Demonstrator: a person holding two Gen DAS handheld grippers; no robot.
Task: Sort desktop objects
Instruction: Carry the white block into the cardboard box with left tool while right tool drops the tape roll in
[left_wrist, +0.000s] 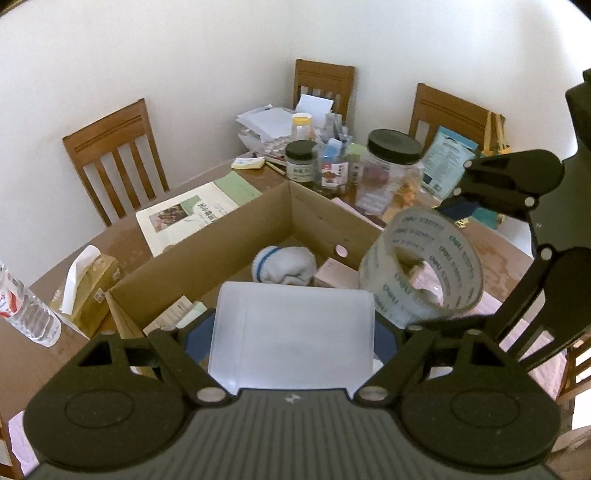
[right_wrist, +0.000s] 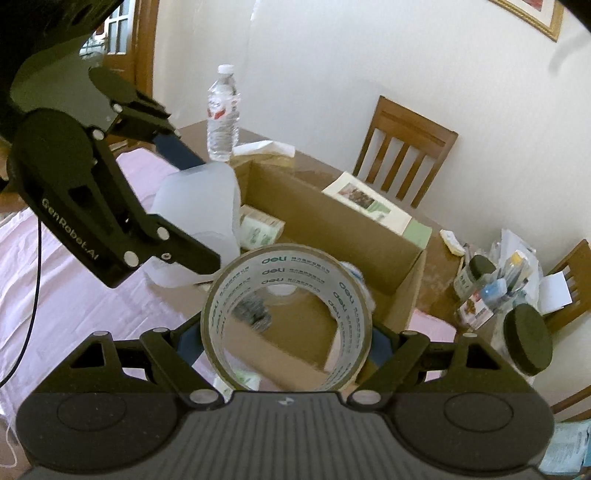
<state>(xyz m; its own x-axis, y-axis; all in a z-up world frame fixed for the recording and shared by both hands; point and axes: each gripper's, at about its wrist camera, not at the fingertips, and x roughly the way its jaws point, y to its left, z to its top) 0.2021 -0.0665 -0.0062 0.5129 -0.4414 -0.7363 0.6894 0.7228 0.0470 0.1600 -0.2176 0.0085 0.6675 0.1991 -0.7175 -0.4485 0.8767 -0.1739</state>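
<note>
My left gripper (left_wrist: 291, 332) is shut on a frosted white plastic box (left_wrist: 291, 336) and holds it over the near edge of an open cardboard box (left_wrist: 236, 229). My right gripper (right_wrist: 286, 332) is shut on a roll of clear tape (right_wrist: 286, 317), also held over the cardboard box (right_wrist: 332, 221). The tape roll (left_wrist: 421, 266) and right gripper (left_wrist: 491, 236) show at the right of the left wrist view. The plastic box (right_wrist: 199, 218) and left gripper (right_wrist: 184, 206) show at the left of the right wrist view. Inside the cardboard box lie a rolled white sock (left_wrist: 284, 264) and small packets (left_wrist: 173, 315).
On the wooden table (left_wrist: 122, 243) are a tissue box (left_wrist: 88, 291), a water bottle (left_wrist: 26, 310), a booklet (left_wrist: 188, 218), and a cluster of jars (left_wrist: 391, 166), pens and papers at the back. Wooden chairs (left_wrist: 114, 155) stand around. A pink cloth (right_wrist: 55, 295) lies near.
</note>
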